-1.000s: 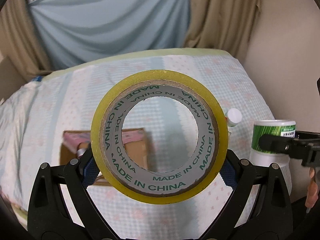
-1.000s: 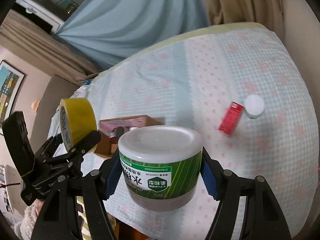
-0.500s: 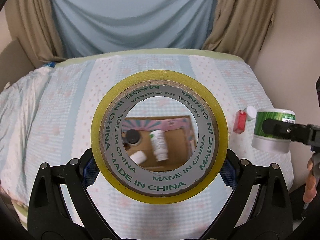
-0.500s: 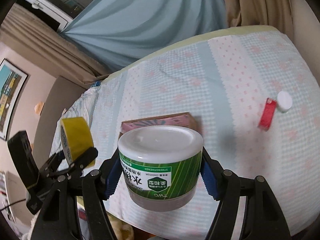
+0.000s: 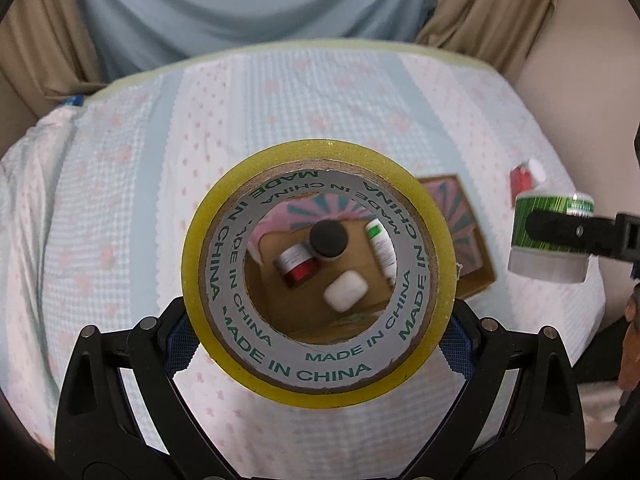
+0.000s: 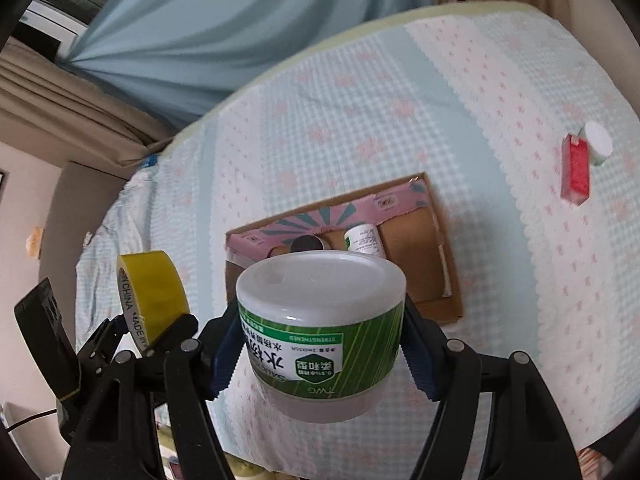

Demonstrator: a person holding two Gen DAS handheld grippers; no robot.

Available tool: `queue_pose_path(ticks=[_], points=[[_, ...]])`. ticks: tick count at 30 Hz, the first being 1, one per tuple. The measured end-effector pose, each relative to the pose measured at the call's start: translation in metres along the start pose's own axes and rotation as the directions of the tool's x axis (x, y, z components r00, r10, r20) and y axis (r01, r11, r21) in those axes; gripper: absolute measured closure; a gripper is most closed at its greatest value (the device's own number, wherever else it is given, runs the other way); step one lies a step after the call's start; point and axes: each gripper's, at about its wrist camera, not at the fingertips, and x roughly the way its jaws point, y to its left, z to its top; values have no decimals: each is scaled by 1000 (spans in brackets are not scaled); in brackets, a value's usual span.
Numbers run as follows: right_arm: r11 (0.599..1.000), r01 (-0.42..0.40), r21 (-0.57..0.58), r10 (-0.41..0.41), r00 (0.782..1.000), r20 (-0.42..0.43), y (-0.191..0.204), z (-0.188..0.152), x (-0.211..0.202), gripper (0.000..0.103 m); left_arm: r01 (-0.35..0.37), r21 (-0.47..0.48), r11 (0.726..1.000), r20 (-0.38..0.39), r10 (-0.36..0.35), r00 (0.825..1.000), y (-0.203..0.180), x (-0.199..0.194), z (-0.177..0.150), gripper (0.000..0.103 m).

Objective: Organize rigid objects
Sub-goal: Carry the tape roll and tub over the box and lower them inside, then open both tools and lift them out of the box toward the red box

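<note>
Left tool (image 5: 318, 316) clenched on a round roll of yellow-edged clear packing tape with a grey cardboard core printed MADE IN CHINA (image 5: 318, 272), blue pads pressing both sides of the roll, hole facing the camera. Seen through that hole, straight ahead and below the tool: an open brown cardboard box with pink and teal patterned flaps (image 5: 460, 216) resting on a bed covered in a pale blue and white checked spread with pink flecks (image 5: 132, 184). Inside the box: a black round cap (image 5: 328, 237), a small red and white jar on its side (image 5: 298, 266), a white rounded case (image 5: 345, 291), and a white bottle with a green label (image 5: 382, 246).

Right tool (image 6: 322, 354) clenched on a squat white plastic tub with a white lid and green striped label (image 6: 320, 332), held just above the near edge of the same box (image 6: 416, 264), label upside down toward the camera. Far ahead and to the right of this tool, on the bedspread: a small red rectangular carton (image 6: 576, 172) touching a white round-capped container (image 6: 598, 143). Left tool with the tape roll visible low at this tool's left side (image 6: 152, 300).
</note>
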Motion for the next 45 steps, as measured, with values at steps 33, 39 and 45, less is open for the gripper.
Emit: queue_pose_path(ticks=[33,39,45], points=[[946,182,-269,-249,938,-241,-13,5,163,0,-59,-142,988,-182,32,983,27,148,-7,0],[947,176,-268,-234,952,-199,-15,1,141,0,-60,-117,991,-167,40,985,22,135,-2,0],[949,163,-271,-206,969,-139,-11,-7,114,0,-70,-96,993,-143,56,988,16,113,0,0]])
